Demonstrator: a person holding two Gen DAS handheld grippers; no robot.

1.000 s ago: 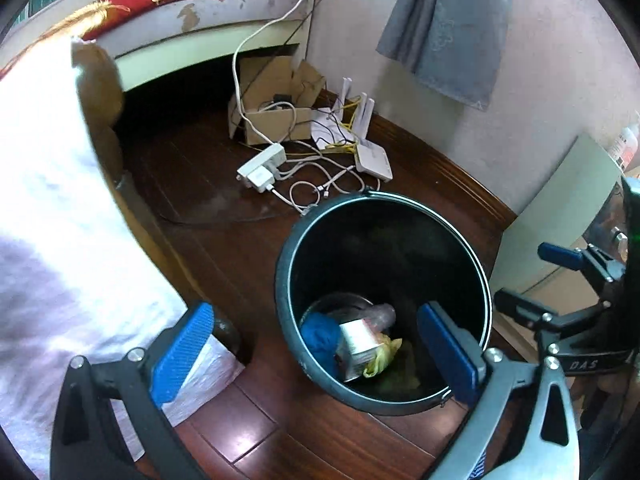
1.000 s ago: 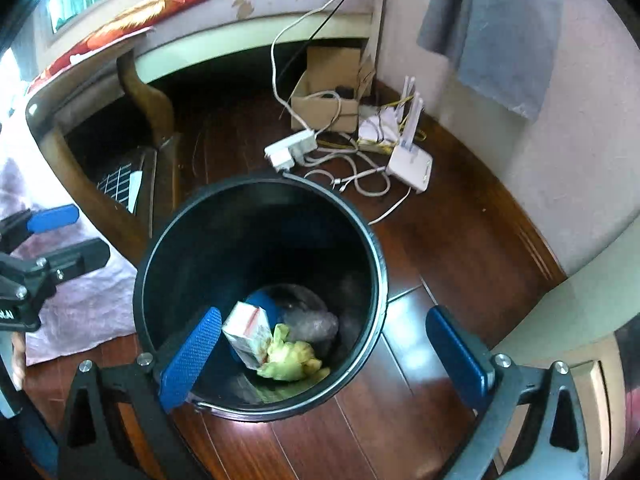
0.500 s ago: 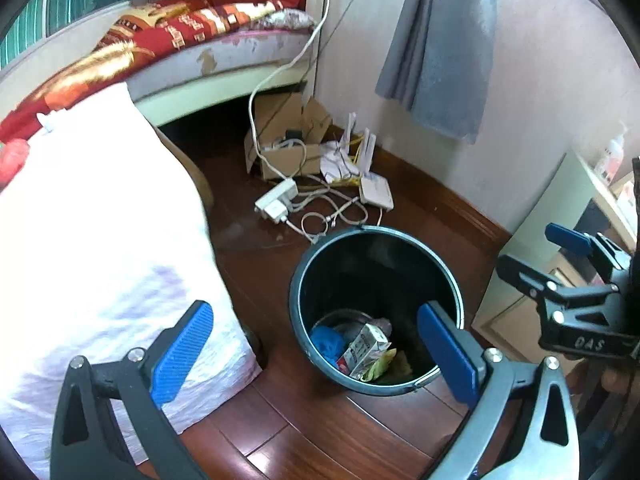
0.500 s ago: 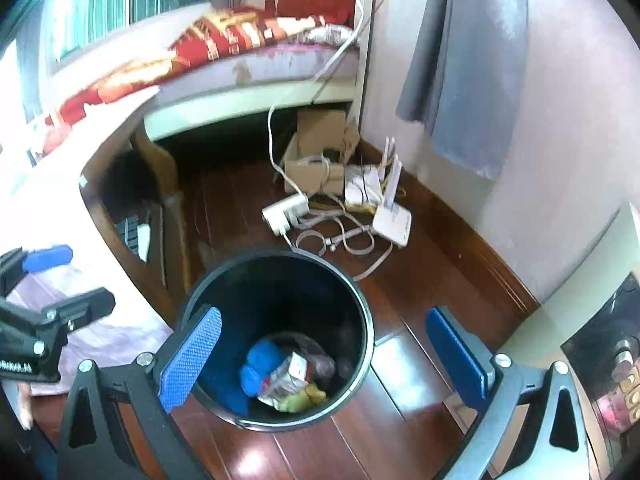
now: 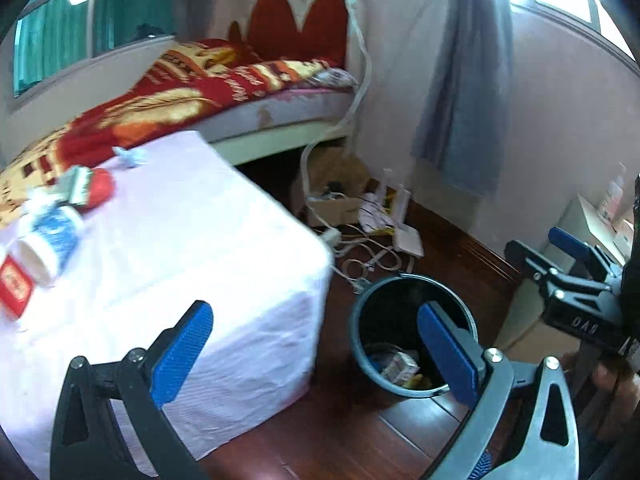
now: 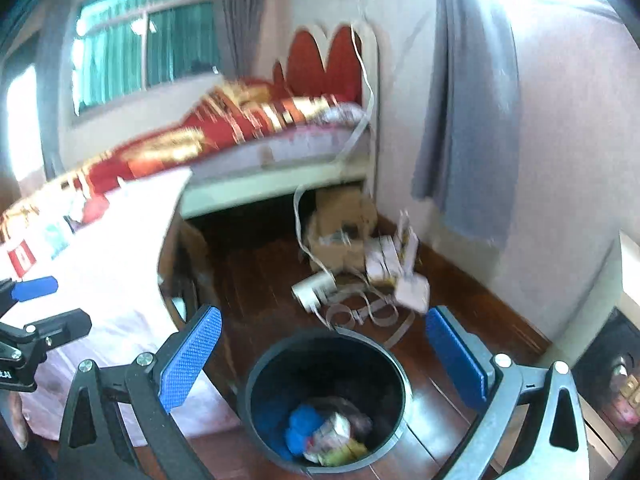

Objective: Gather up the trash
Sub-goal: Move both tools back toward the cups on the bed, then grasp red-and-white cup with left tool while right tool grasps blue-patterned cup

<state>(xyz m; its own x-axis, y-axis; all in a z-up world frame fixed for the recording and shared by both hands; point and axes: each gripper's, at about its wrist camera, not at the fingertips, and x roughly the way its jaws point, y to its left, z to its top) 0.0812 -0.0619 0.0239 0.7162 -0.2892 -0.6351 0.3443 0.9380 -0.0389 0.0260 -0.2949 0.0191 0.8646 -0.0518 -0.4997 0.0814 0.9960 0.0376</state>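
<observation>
A black trash bin [image 5: 404, 292] [image 6: 324, 344] stands on the wood floor with a blue wad, a small carton and yellow scraps at its bottom. On the white-clothed table [image 5: 192, 248] lie a red can [image 5: 98, 188], a blue-and-white cup [image 5: 52, 240] on its side and a red packet [image 5: 14, 286]. My left gripper [image 5: 316, 356] is open and empty, high over the table's corner and the bin. My right gripper [image 6: 324, 364] is open and empty above the bin. The right gripper [image 5: 576, 276] shows at the right edge of the left wrist view.
A bed with a red and gold blanket [image 5: 224, 84] runs along the back. A cardboard box [image 6: 340, 236], a power strip [image 6: 314, 290], a router [image 5: 408, 236] and tangled cables lie on the floor by the wall. A grey cloth [image 5: 464, 80] hangs on the wall.
Both grippers have risen and drawn back from the bin, which now looks smaller. The tabletop with its items has come into the left wrist view.
</observation>
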